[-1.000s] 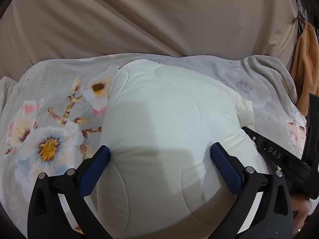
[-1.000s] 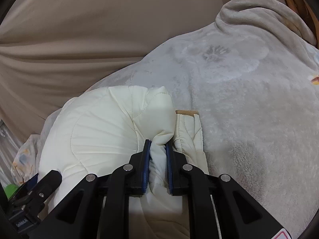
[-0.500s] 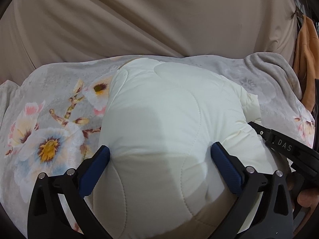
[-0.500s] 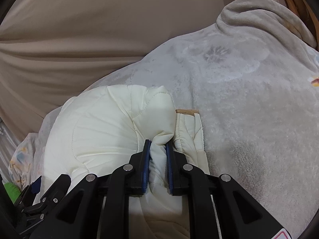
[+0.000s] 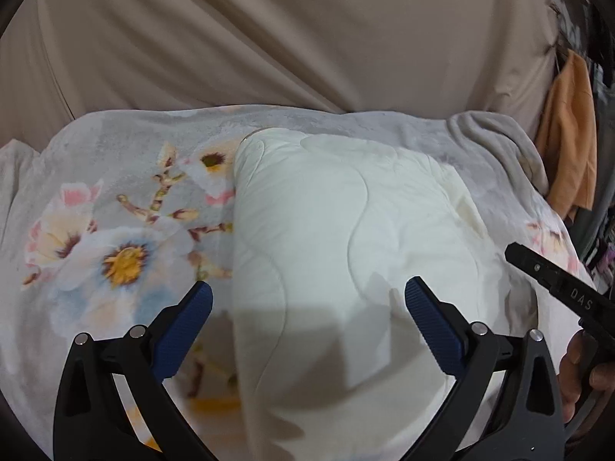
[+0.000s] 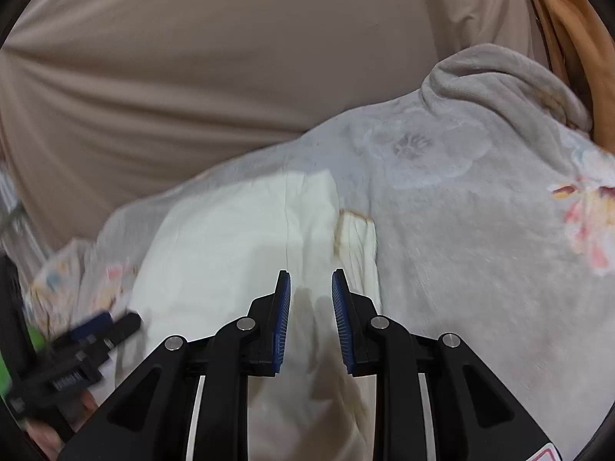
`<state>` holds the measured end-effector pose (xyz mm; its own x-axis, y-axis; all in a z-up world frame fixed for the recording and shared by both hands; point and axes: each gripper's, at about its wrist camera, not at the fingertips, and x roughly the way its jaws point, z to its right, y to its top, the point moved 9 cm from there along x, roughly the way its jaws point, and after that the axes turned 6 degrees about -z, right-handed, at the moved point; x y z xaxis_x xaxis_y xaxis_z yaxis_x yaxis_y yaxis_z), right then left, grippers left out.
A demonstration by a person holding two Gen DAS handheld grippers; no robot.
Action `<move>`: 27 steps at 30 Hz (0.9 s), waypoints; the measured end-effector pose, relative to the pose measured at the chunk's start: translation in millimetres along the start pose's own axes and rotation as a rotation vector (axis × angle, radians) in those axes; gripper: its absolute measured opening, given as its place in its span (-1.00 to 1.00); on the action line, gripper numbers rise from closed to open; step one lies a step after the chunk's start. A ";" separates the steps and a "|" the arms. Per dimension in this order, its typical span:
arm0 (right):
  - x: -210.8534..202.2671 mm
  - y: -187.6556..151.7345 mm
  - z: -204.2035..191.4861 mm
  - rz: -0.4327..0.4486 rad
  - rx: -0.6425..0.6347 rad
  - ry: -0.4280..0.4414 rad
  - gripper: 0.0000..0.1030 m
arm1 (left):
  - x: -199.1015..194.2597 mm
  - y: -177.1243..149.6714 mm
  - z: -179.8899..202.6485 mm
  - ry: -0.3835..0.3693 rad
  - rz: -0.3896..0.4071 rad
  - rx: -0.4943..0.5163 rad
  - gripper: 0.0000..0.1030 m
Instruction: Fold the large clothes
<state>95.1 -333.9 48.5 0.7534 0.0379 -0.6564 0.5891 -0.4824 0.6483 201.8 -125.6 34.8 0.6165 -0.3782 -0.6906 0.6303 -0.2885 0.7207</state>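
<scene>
A cream quilted padded garment (image 5: 346, 238) lies folded into a thick bundle on a grey floral blanket (image 5: 115, 207). My left gripper (image 5: 307, 315) is wide open just above its near end, holding nothing. In the right wrist view the same garment (image 6: 238, 246) lies below my right gripper (image 6: 310, 292), whose jaws stand parted with no cloth between them. The right gripper also shows at the right edge of the left wrist view (image 5: 553, 288). The left gripper appears at the lower left of the right wrist view (image 6: 96, 330).
A beige curtain (image 5: 307, 38) hangs behind the bed. An orange cloth (image 5: 569, 146) hangs at the far right. The blanket bunches into a fold (image 6: 499, 77) at the back right corner.
My right gripper has opened and let go of the garment fold it was pinching, and has lifted. The garment has settled flatter on the blanket. My left gripper has shifted left and pulled back a little.
</scene>
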 end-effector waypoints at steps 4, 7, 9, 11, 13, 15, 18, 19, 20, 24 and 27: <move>-10.5 -39.5 0.5 -0.059 -0.037 -0.009 -0.58 | -2.3 -27.3 1.6 0.011 -0.056 0.029 0.90; -7.9 -54.3 5.4 -0.069 -0.049 -0.031 -0.58 | 8.7 -45.2 1.9 0.016 -0.087 0.031 0.91; -3.8 -58.5 9.5 -0.076 -0.046 -0.041 -0.57 | 12.7 -50.2 1.9 0.001 -0.103 0.013 0.91; 2.8 -60.6 13.7 -0.084 -0.056 -0.057 -0.45 | 17.2 -52.8 2.5 -0.004 -0.114 0.016 0.91; 10.9 -65.0 19.5 -0.096 -0.039 -0.045 -0.34 | 22.4 -55.4 2.8 -0.010 -0.121 0.013 0.91; 15.7 -67.8 24.4 -0.099 -0.006 -0.014 -0.31 | 26.2 -58.1 1.7 -0.028 -0.129 -0.017 0.91; 13.1 -65.8 25.1 -0.097 0.025 0.017 -0.17 | 20.8 -56.6 3.2 -0.063 -0.139 -0.041 0.91; 9.8 -63.1 25.2 -0.090 0.036 0.011 -0.05 | 16.8 -54.5 4.0 -0.068 -0.140 -0.037 0.91; 6.7 -60.4 25.8 -0.084 0.045 -0.005 0.17 | 12.6 -52.1 4.4 -0.067 -0.135 -0.034 0.91; 7.2 -47.4 23.6 -0.103 0.100 0.048 0.26 | 0.7 -38.3 5.3 -0.052 -0.101 -0.028 0.91; 16.3 -44.0 20.5 -0.116 0.119 0.064 0.43 | 3.8 -33.2 3.5 -0.046 -0.103 -0.040 0.91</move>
<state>75.5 -330.0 1.3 0.7014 0.1529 -0.6962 0.6373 -0.5718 0.5166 181.6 -120.5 8.4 0.5255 -0.3887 -0.7568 0.7082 -0.2930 0.6423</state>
